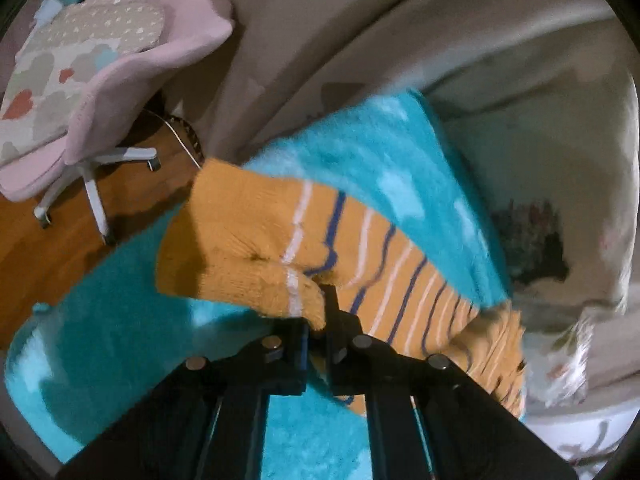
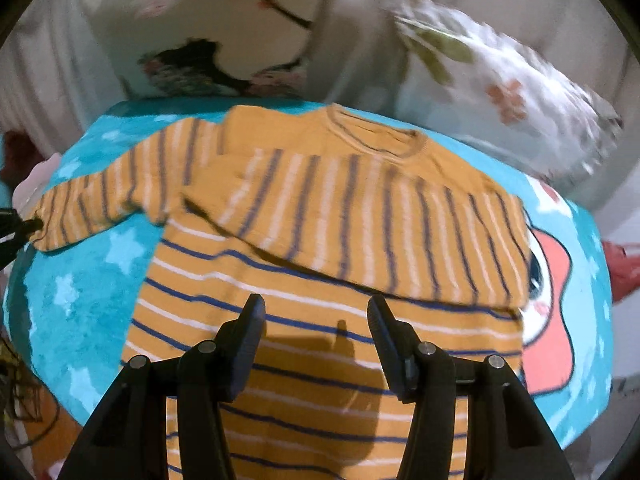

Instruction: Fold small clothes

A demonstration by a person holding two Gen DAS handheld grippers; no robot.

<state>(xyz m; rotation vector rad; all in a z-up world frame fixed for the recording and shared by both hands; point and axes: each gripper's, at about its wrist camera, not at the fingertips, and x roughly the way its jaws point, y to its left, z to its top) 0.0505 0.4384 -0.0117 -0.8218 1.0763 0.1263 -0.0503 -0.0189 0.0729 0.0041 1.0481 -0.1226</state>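
Note:
An orange knit sweater (image 2: 320,320) with blue and white stripes lies on a turquoise star-patterned blanket (image 2: 92,280). One sleeve is folded across its chest (image 2: 380,224). My left gripper (image 1: 318,320) is shut on the cuff of the other sleeve (image 1: 256,252) and holds it lifted above the blanket; that gripper's tip shows at the far left of the right wrist view (image 2: 24,226). My right gripper (image 2: 316,312) is open and empty, hovering over the sweater's body.
A pink swivel chair (image 1: 100,92) with a patterned cushion stands on the wooden floor (image 1: 60,248) to the left. Beige sofa backs (image 1: 360,40) and floral pillows (image 2: 500,92) lie beyond the blanket. Cables lie at the lower left (image 2: 16,392).

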